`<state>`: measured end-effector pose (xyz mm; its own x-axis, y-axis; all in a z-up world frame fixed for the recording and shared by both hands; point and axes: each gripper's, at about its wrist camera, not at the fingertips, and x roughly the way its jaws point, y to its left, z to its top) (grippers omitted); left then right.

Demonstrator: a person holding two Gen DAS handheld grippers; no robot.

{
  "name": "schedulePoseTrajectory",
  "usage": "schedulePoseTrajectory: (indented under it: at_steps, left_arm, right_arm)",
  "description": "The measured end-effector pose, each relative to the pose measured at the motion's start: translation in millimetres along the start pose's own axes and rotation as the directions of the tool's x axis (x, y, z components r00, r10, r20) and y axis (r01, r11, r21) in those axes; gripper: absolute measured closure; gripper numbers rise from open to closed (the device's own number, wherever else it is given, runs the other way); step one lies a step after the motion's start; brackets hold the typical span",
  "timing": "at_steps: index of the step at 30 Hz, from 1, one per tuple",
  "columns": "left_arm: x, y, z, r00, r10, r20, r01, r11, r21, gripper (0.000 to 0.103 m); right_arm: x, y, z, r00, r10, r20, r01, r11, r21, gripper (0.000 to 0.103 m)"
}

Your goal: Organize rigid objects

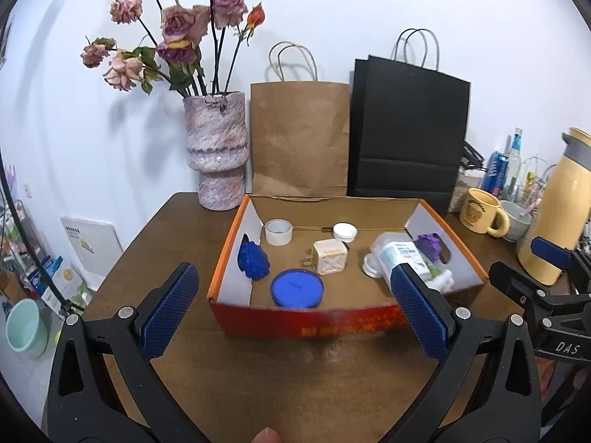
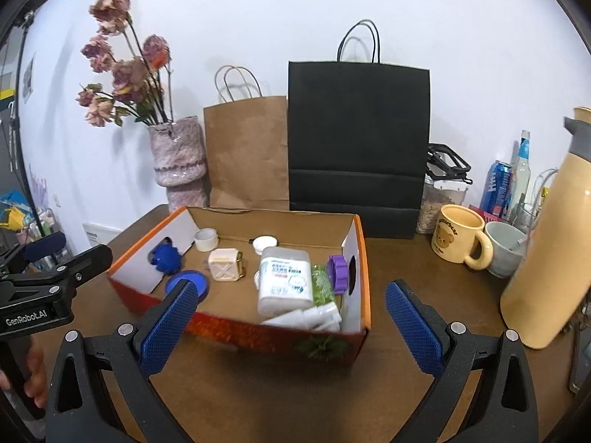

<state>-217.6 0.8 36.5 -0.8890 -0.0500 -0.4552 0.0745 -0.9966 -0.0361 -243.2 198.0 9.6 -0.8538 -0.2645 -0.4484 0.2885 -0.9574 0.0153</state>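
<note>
An open red-and-orange cardboard box [image 1: 354, 322] [image 2: 364, 258] sits mid-table and holds small rigid items. Inside lie a blue round lid [image 1: 297, 288] [image 2: 197, 281], a blue toothed part [image 1: 253, 261] [image 2: 166, 257], a cream plug adapter [image 1: 330, 257] [image 2: 226, 265], a roll of tape [image 1: 278, 232] [image 2: 205, 239], a white cap [image 1: 345, 231] [image 2: 264, 243], a white labelled bottle [image 1: 402, 256] [image 2: 284, 280] and a purple toothed ring [image 1: 430, 245] [image 2: 338, 274]. My left gripper [image 1: 293, 313] hangs open in front of the box's near wall. My right gripper [image 2: 291, 328] is open too, at the box's near right corner, holding nothing.
Behind the box stand a pink vase of dried roses [image 1: 218, 155] [image 2: 179, 162], a brown paper bag [image 1: 299, 136] [image 2: 247, 151] and a black paper bag [image 1: 406, 133] [image 2: 358, 144]. On the right are a yellow mug [image 1: 480, 212] [image 2: 460, 238], a grey cup [image 2: 504, 249], a tall cream flask [image 1: 554, 206] [image 2: 546, 229] and bottles.
</note>
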Motion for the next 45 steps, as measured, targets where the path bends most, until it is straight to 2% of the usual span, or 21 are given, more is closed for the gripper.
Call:
schedulePoseTrajectory:
  at_steps: [10,23,34,45]
  left_arm:
    - [-58.3,-6.8,-30.7,1.0,-0.03,0.009,0.03,0.999,0.035,0.0]
    - [-122.7,-2.5,-71.5,1.0,-0.015,0.019,0.015,0.999,0.036,0.0]
    - [-141.7,-3.4,-89.3,1.0,-0.017,0.007,0.017,0.999,0.04,0.0]
    - [-144.6,-2.9,-91.5,1.0,-0.018,0.006,0.018,0.999,0.037,0.0]
  right_arm:
    - [-63.9,9.9,-25.6,1.0,-0.002,0.018,0.002,1.0,-0.002,0.0]
    - [-121.7,22.7,-62.0,1.0,0.011,0.025,-0.011,1.0,-0.001,0.0]
    - [-139.4,25.4,-77.3,1.0,0.014,0.022,-0.014,1.0,0.003,0.0]
    - [-143.5,26.2,-78.9,1.0,0.012,0.025,-0.012,1.0,0.001,0.0]
